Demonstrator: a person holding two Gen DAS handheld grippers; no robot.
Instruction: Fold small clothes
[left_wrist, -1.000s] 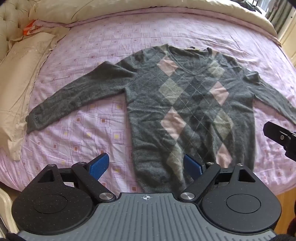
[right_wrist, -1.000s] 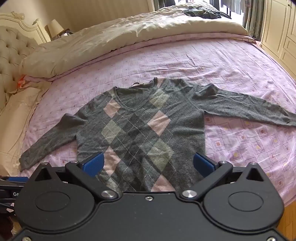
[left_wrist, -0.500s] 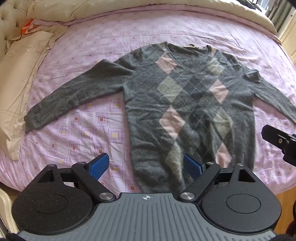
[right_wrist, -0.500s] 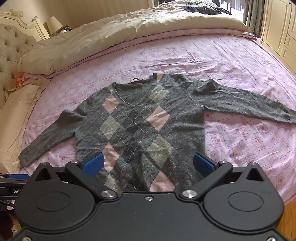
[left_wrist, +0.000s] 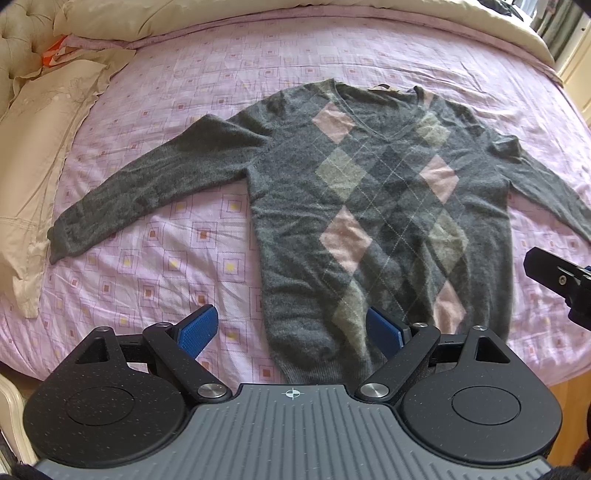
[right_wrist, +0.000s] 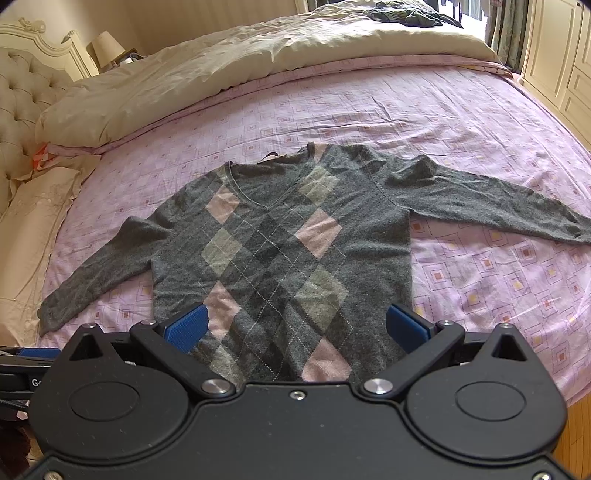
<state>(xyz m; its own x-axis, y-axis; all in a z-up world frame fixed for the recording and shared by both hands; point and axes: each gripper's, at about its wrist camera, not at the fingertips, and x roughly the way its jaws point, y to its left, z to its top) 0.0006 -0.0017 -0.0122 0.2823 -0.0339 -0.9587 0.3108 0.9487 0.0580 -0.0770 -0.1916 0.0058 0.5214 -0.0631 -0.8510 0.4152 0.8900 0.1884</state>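
A grey V-neck sweater (left_wrist: 376, 206) with pink and pale green argyle diamonds lies flat, front up, on a pink patterned bed sheet (left_wrist: 155, 266), both sleeves spread out sideways. In the right wrist view the same sweater (right_wrist: 280, 251) fills the middle. My left gripper (left_wrist: 290, 334) hovers open above the hem's left corner, nothing between its blue pads. Over the middle of the hem, my right gripper (right_wrist: 295, 326) is open and empty too. Part of the right gripper's black body (left_wrist: 557, 284) shows at the right edge of the left wrist view.
A cream duvet (right_wrist: 229, 62) is bunched along the far side of the bed. A cream pillow (left_wrist: 40, 133) and a tufted headboard (right_wrist: 22, 103) lie to the left. White cupboard doors (right_wrist: 557, 51) stand at the right, and wooden floor (left_wrist: 569, 387) borders the bed's near edge.
Both grippers have drifted slightly, so the sweater sits a little lower and to the right in each view. Both stay open; the sweater has not moved on the bed.
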